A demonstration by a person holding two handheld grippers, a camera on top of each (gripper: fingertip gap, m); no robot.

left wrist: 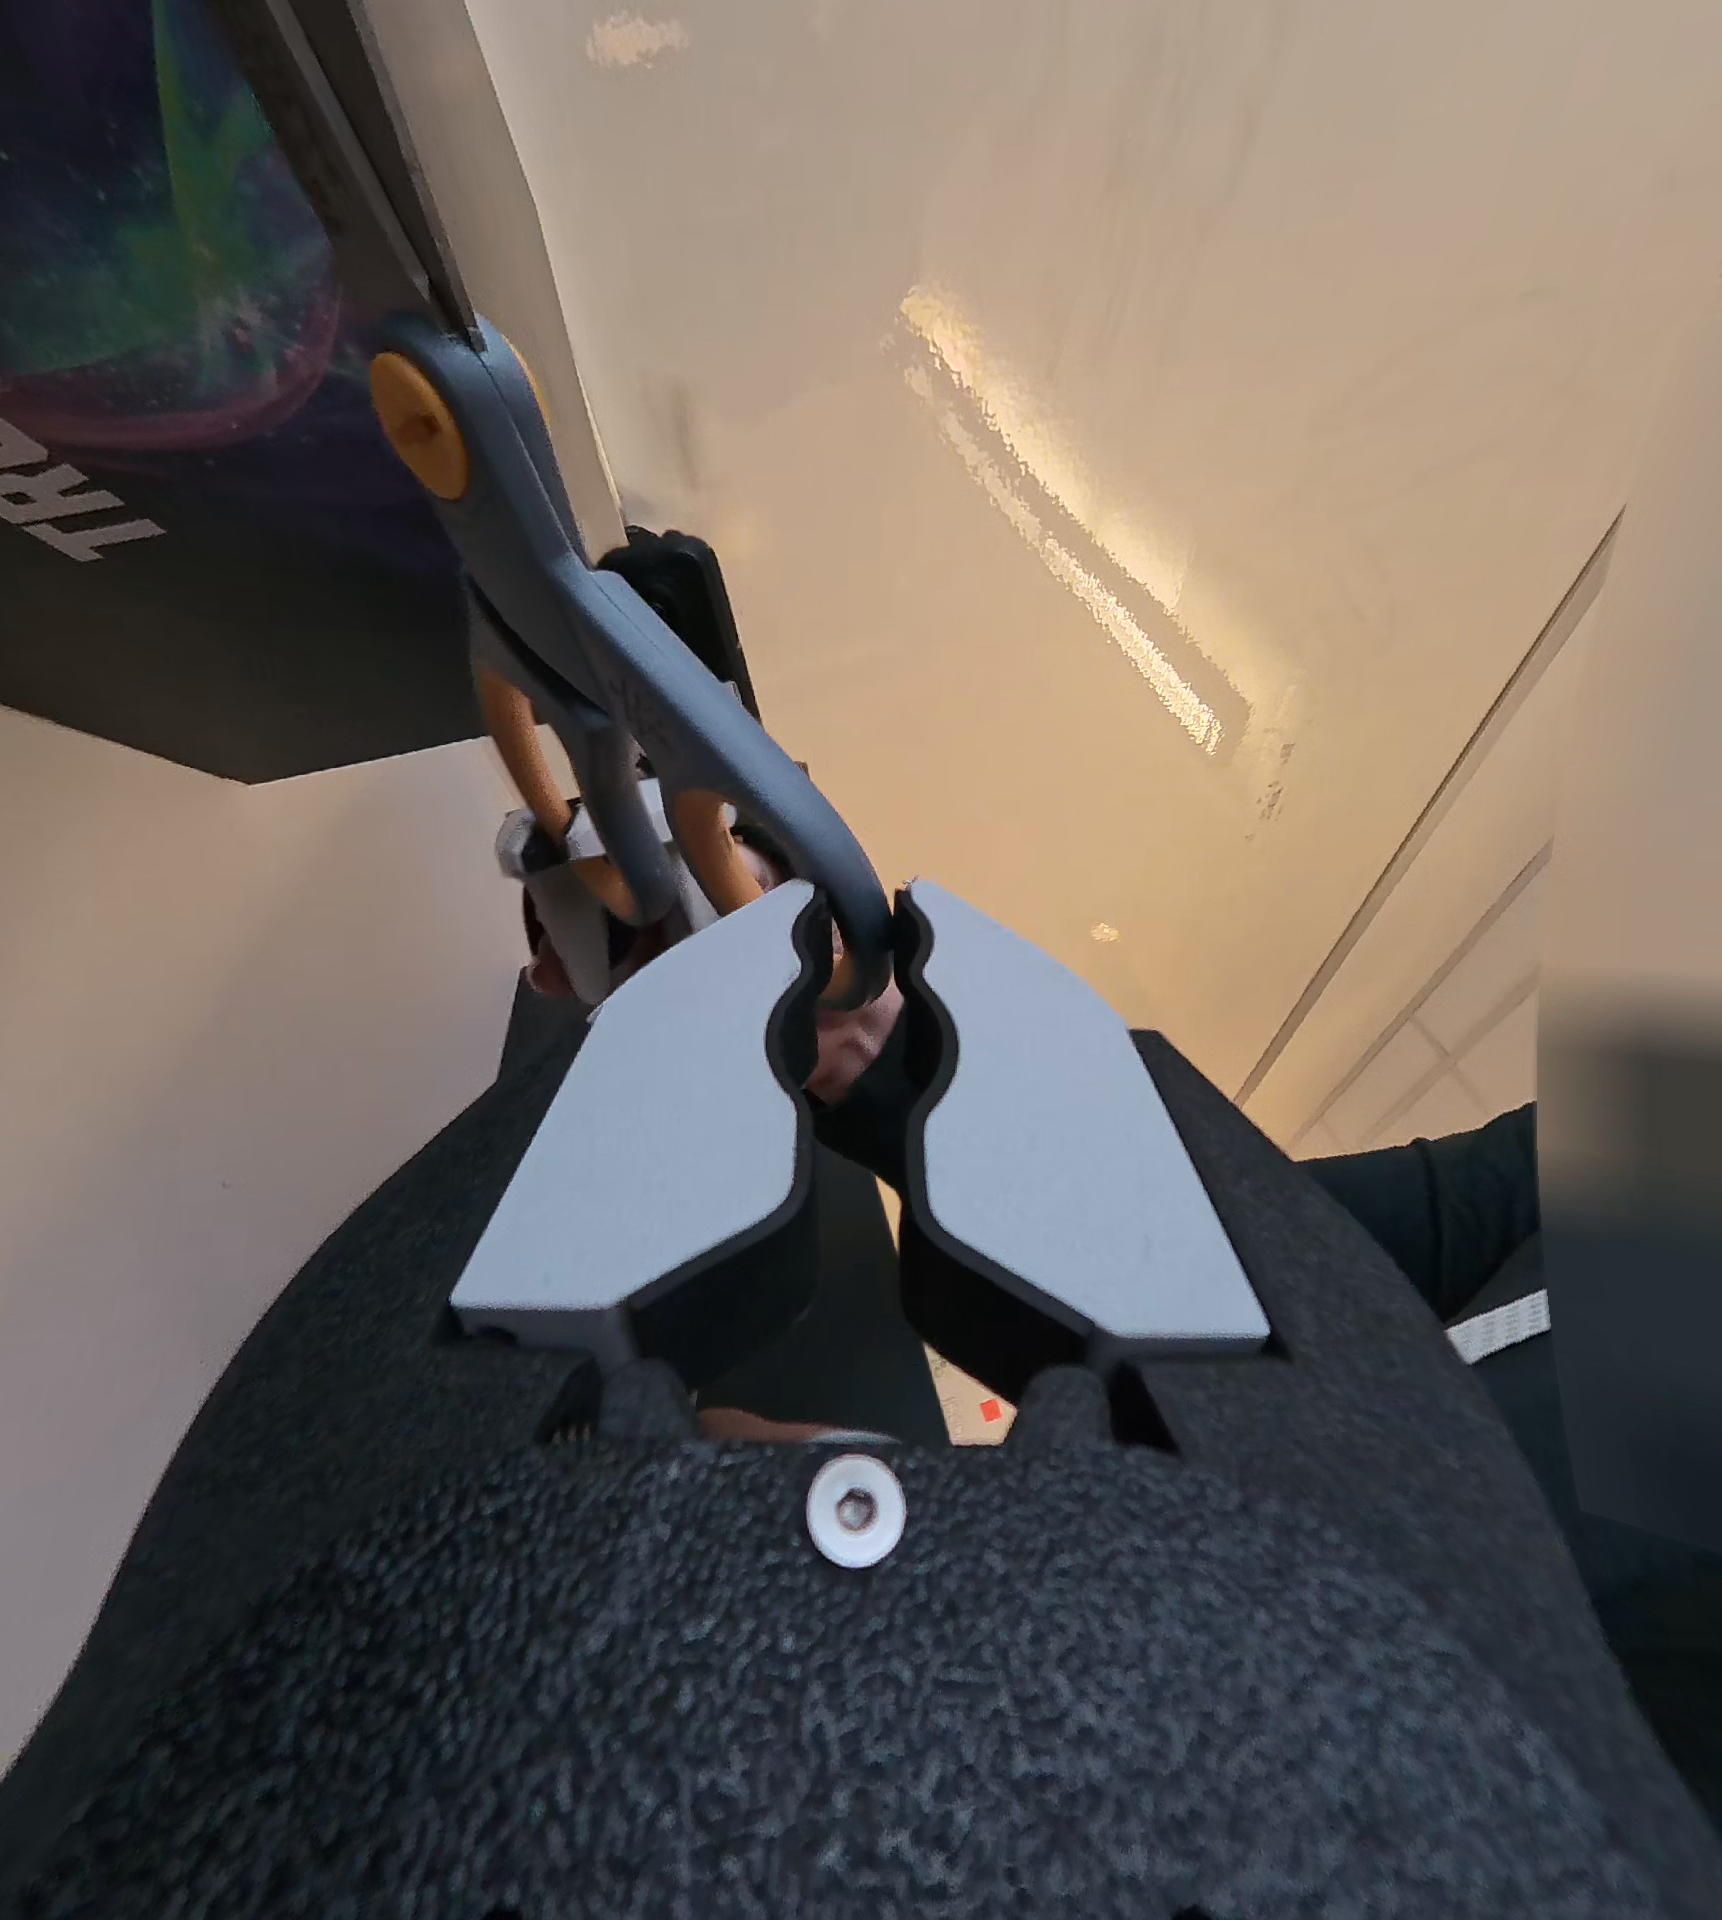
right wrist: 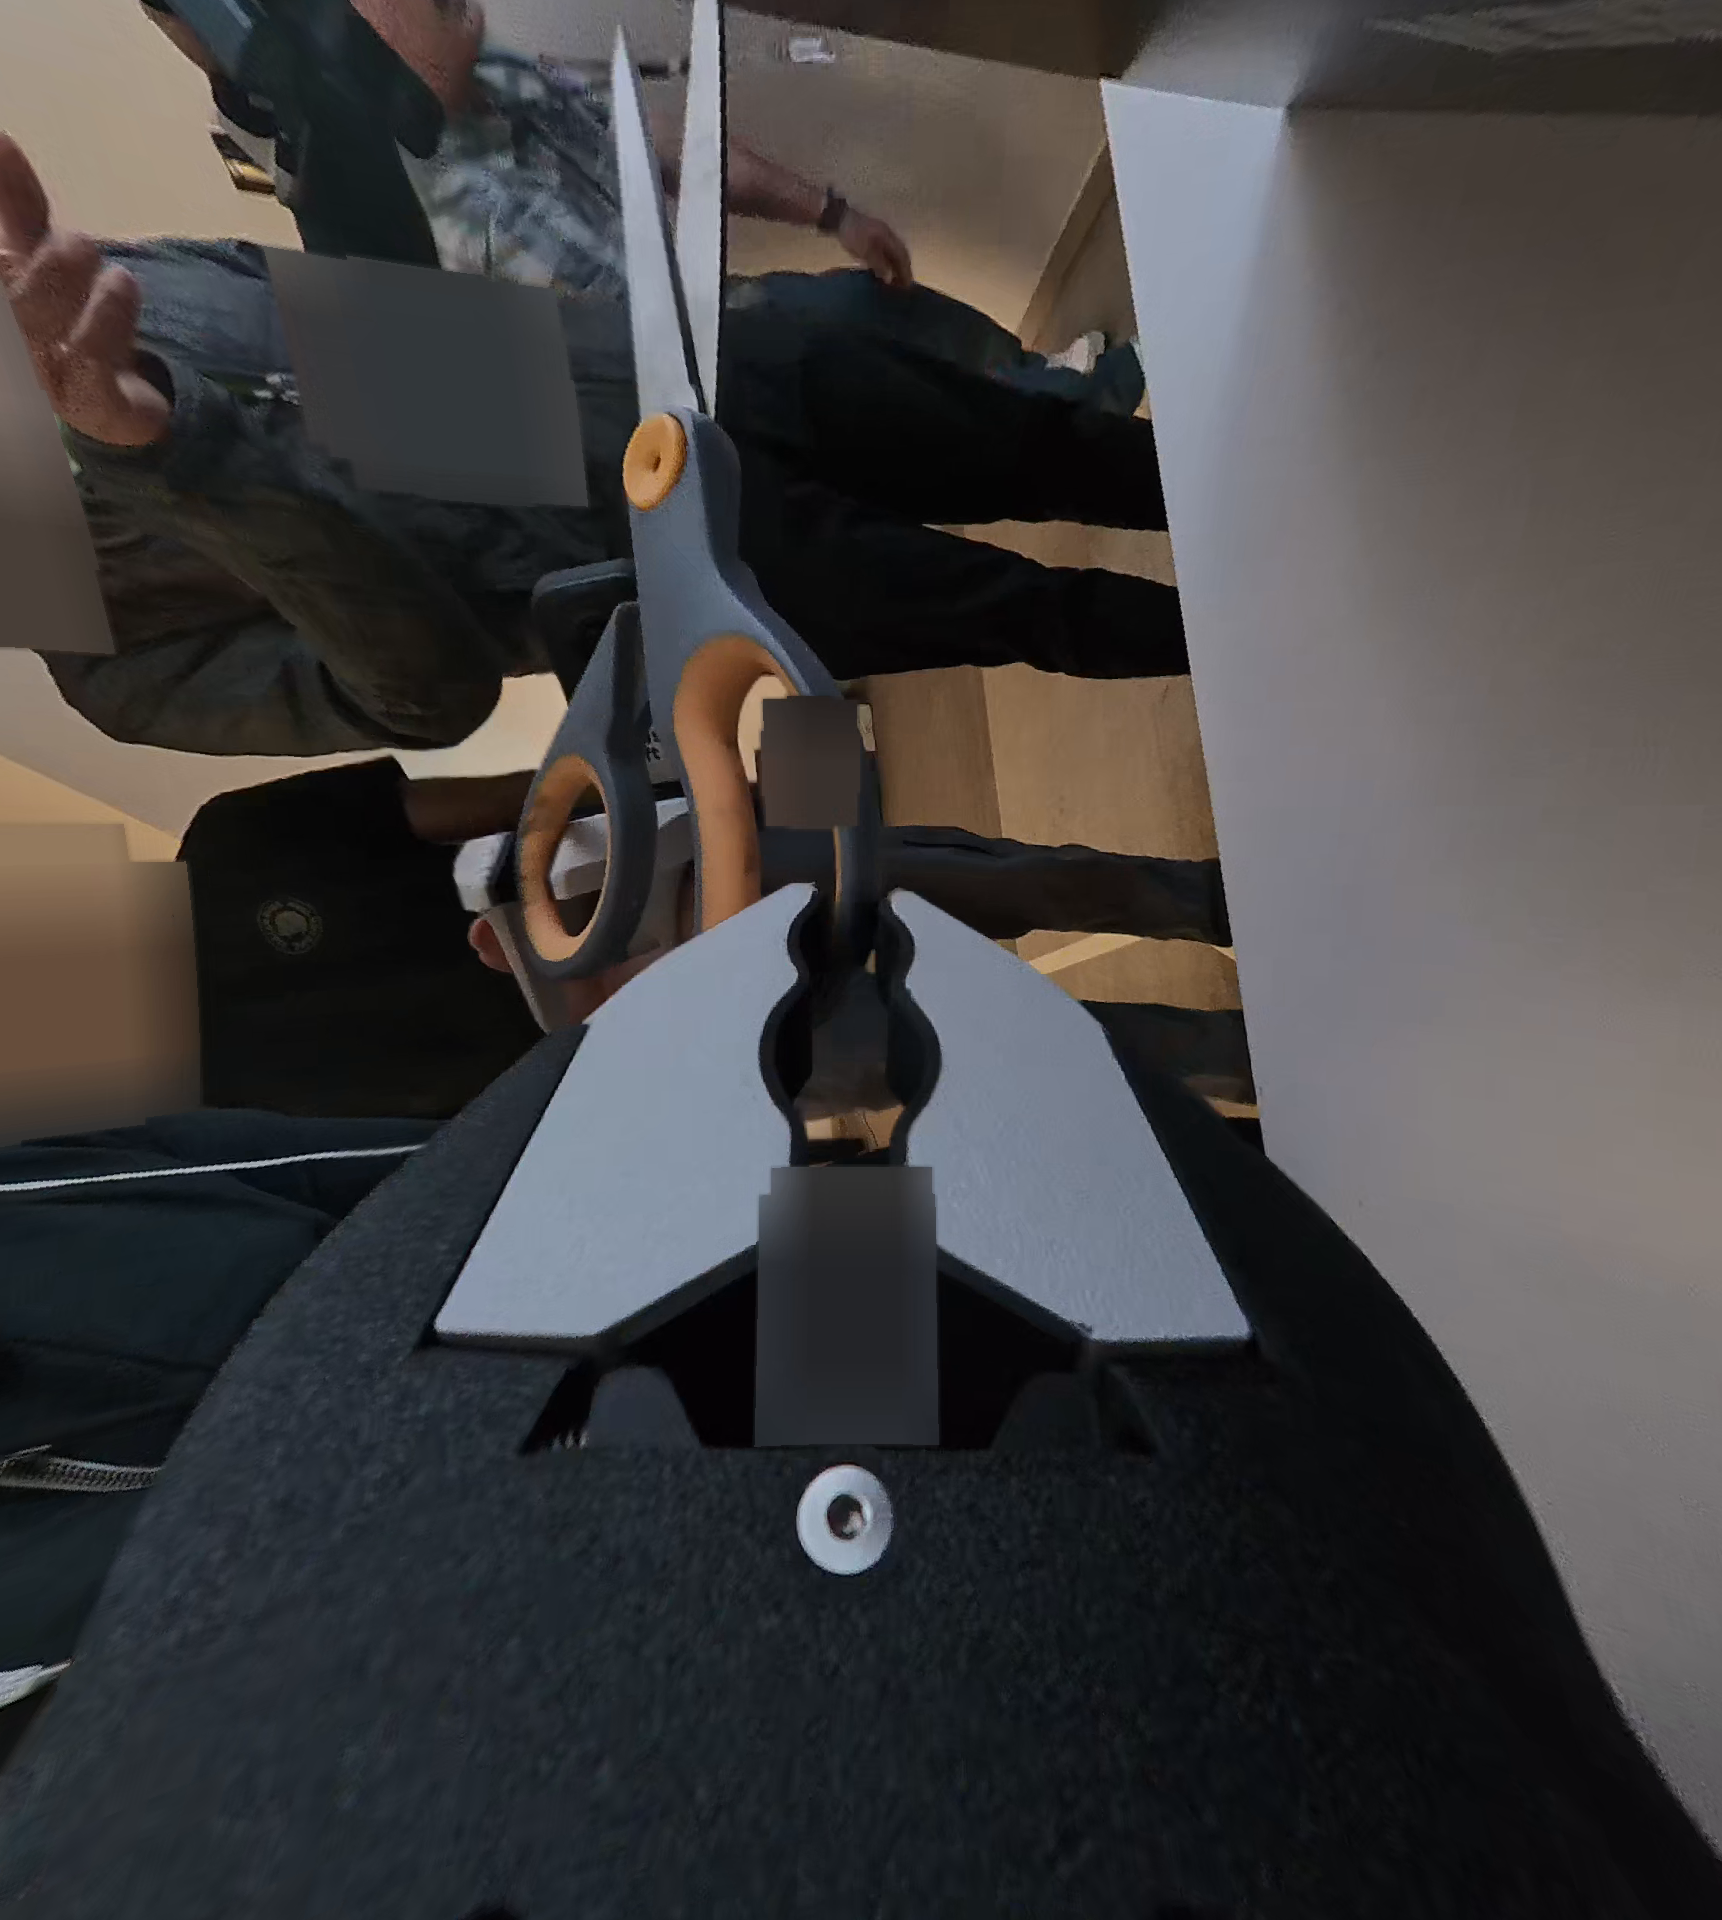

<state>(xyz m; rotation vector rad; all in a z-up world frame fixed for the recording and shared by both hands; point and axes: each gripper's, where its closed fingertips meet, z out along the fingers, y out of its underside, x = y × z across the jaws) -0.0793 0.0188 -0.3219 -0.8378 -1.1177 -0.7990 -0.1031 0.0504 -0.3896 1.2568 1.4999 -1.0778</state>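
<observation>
Both jaws pinching scissors (left wrist: pixel 628 665) handle loops, blades pointing away.

Grey-handled steel scissors with orange-lined finger loops and an orange pivot (right wrist: pixel 675 582) are hanging in mid-air; the blades are pointing away, slightly parted. Each large loop rim is sitting pinched between the left gripper (left wrist: pixel 855 940) and the right gripper (right wrist: pixel 852 914).

Scissors (right wrist: pixel 675 582) blade tips cut off by top edge; people behind blurred.

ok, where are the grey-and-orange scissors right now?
The grey-and-orange scissors are in both wrist views, centred: the right gripper and the left gripper each clamp a handle loop, blades pointing away.
</observation>
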